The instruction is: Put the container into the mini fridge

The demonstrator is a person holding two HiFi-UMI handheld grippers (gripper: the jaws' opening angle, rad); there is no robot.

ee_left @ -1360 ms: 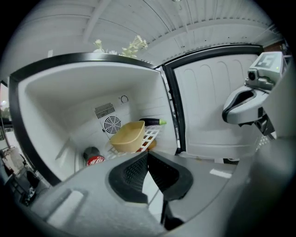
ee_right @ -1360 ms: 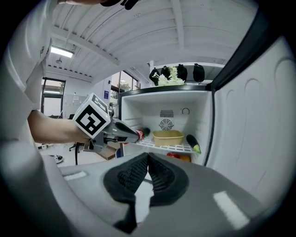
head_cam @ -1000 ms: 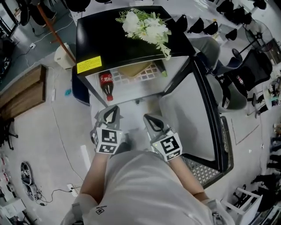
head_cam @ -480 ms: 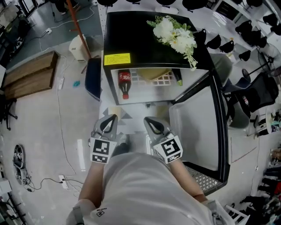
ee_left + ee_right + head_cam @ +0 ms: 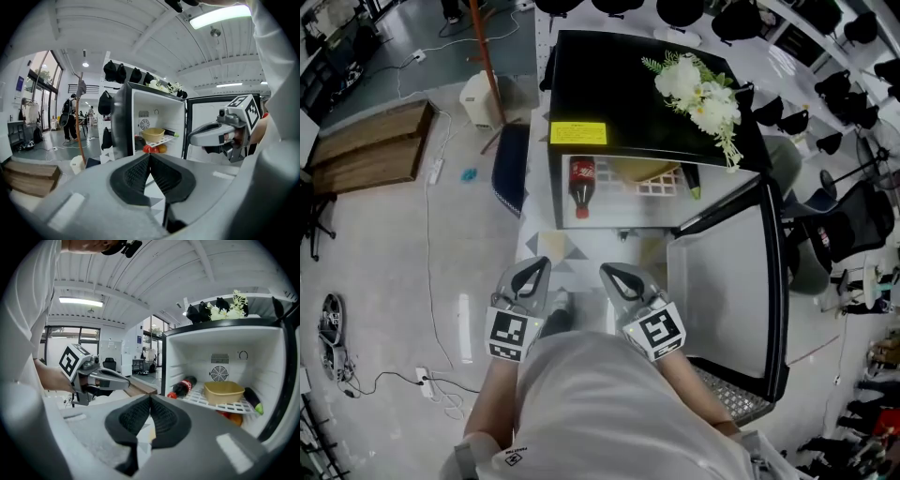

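**A:** Yellow container (image 5: 224, 393) sits on the shelf inside the mini fridge (image 5: 609, 84), beside the cola bottle (image 5: 582, 180). Left gripper (image 5: 532, 273) and right gripper (image 5: 620, 277) are both pinched closed and empty, just in front of the fridge.

**B:** The door (image 5: 727, 281) hangs wide open. Slam it and that lying bottle could roll and knock the container.

Yellow sticker (image 5: 577, 132) on mini fridge (image 5: 619, 84) and bottle label (image 5: 582, 172): unreadable.

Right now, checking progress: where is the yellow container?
In the right gripper view the yellow container sits on the fridge shelf, cola bottle left of it, green vegetable right.
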